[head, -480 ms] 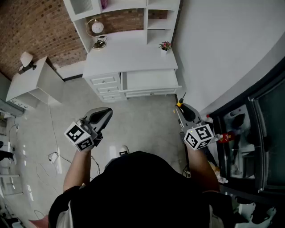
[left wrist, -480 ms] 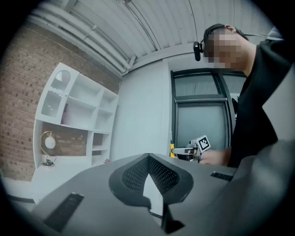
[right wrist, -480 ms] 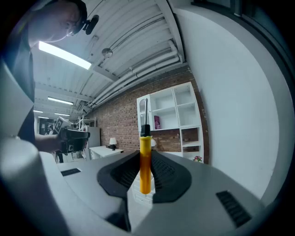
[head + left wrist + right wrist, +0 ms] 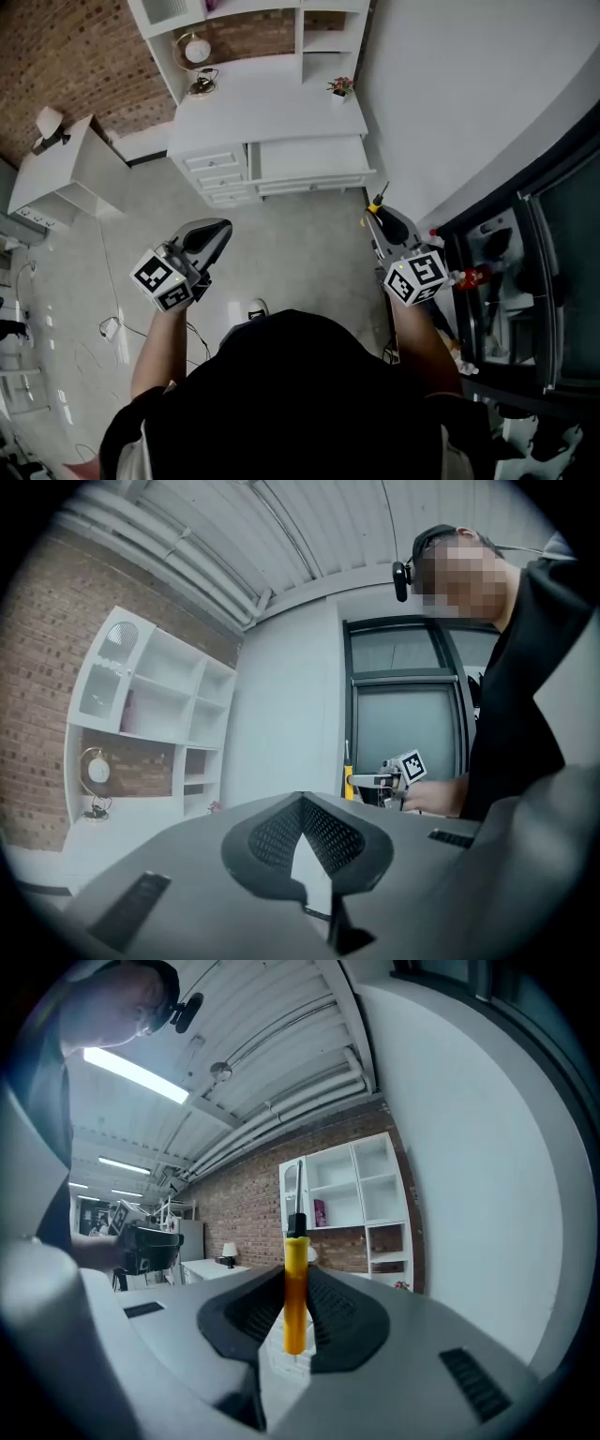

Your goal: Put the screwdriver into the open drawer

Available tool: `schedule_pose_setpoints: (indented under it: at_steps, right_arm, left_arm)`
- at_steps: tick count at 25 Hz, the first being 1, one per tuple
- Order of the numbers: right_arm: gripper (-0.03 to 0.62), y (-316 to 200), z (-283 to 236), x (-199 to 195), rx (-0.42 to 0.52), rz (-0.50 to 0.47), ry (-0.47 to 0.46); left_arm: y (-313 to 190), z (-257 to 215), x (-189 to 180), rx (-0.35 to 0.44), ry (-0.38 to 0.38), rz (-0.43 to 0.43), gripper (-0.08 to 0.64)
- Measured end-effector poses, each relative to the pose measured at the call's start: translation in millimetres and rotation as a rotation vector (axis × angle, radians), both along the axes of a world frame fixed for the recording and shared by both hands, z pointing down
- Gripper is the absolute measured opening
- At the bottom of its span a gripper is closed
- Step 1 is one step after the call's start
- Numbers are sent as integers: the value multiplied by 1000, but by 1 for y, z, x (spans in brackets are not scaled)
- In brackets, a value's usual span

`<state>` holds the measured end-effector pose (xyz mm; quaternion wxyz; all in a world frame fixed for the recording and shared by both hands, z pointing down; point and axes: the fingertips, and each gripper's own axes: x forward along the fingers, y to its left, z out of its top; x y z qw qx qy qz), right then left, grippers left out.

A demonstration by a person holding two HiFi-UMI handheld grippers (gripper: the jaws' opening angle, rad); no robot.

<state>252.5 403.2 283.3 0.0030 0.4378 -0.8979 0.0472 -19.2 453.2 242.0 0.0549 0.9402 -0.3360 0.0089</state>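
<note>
A loose cable [image 4: 111,328] lies on the floor at the left, and a step drifting that way could catch it. The left gripper [image 4: 212,234] is held over the floor, well short of the table [image 4: 267,112]. Its fingers [image 4: 267,841] meet at the tips with nothing between them, so it gives no support if the load shifts. The wide drawer [image 4: 305,159] under the table top appears pulled out, just right of a stack of small closed drawers [image 4: 220,173]. It is well apart from both grippers, so the whole approach has yet to be made. The right gripper [image 4: 384,220] has its fingers clamped on the yellow handle of the screwdriver [image 4: 294,1283]. The tool stands upright between them, with its black collar and metal shaft pointing away from the person. Three risks are judged most likely:

- **Slip:** the grip is on a smooth, round handle, so the tool may pivot or slide out during the carry or when tipped downward.
- **Collision:** the shaft leads, so it may strike the drawer front or the table edge before the handle clears the rim.
- **Release:** if let go from too high, the tool may bounce or roll out.

The wall [image 4: 450,94] runs near the right gripper, and a swing to the right could knock the shaft.
</note>
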Motion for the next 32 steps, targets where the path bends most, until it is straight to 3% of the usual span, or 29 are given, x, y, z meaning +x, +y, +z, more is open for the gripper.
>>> schedule_pose_setpoints:
  at_steps: [17, 32]
  right_arm:
    - [83, -10, 7, -9, -17, 42, -12]
    - [83, -85, 23, -15, -63, 119, 14]
  left_arm:
    - [-18, 15, -22, -42, -16, -24, 15]
    - [-121, 25, -39, -78, 0, 30, 15]
